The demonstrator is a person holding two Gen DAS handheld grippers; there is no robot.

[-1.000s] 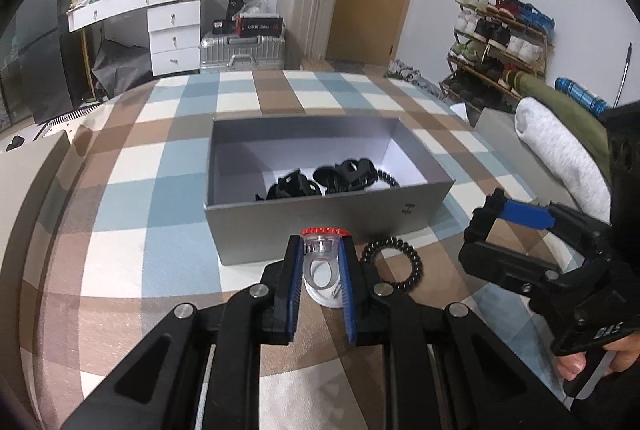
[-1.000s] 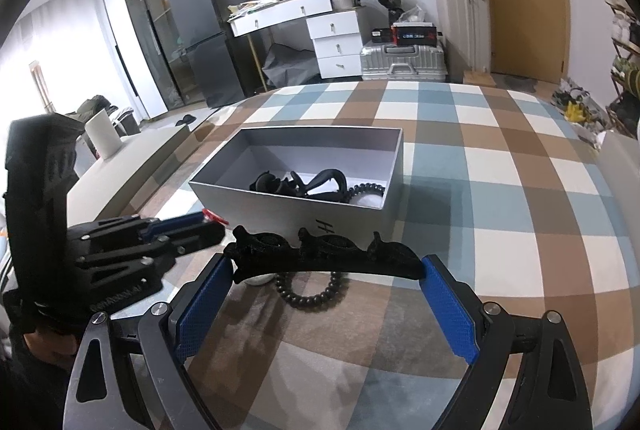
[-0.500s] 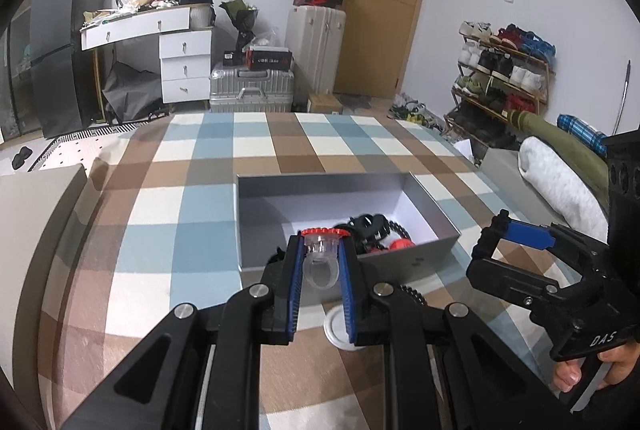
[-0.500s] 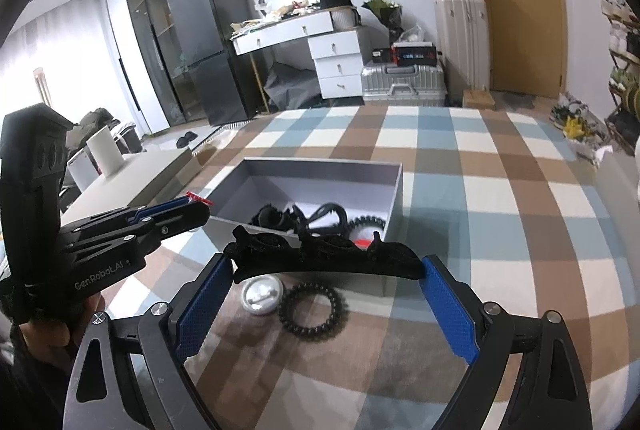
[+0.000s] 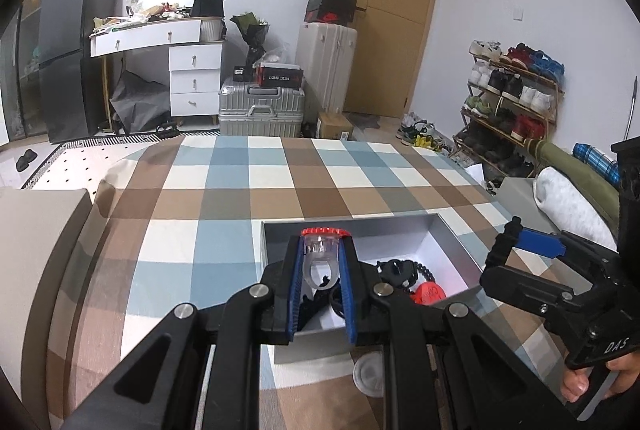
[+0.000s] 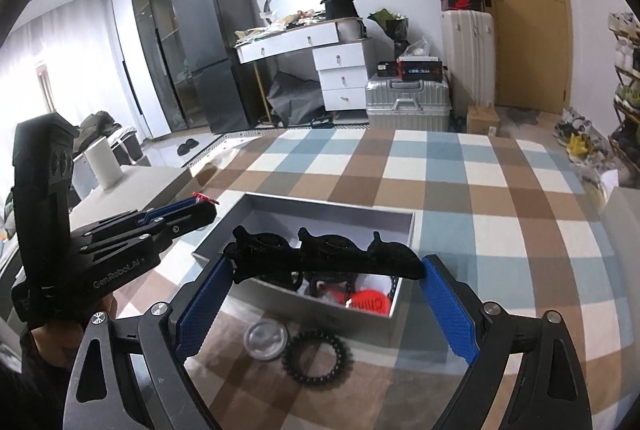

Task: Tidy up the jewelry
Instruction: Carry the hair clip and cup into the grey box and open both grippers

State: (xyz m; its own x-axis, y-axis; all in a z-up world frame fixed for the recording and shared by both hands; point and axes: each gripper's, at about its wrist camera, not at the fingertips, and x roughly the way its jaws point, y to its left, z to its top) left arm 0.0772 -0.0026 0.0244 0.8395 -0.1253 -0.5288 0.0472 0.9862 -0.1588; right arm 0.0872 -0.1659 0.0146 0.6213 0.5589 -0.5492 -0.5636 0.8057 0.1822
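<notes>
Jewelry is partly boxed: several dark pieces lie in the box [image 6: 404,230], our left gripper [image 5: 322,280] clamps a clear ring [image 5: 320,262] above it, our right gripper [image 6: 326,296] spans a black clip [image 6: 324,258], and a bead bracelet [image 6: 318,358] and lid [image 6: 266,340] remain outside.

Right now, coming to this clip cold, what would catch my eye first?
Probably the left tongs, clamped on a clear ring with a red top, raised over the open grey box. Next, the right tongs, stretched wide around a long black hair clip above that box. On the checked cloth in front of the box lie a black beaded bracelet and a small clear lid.
</notes>
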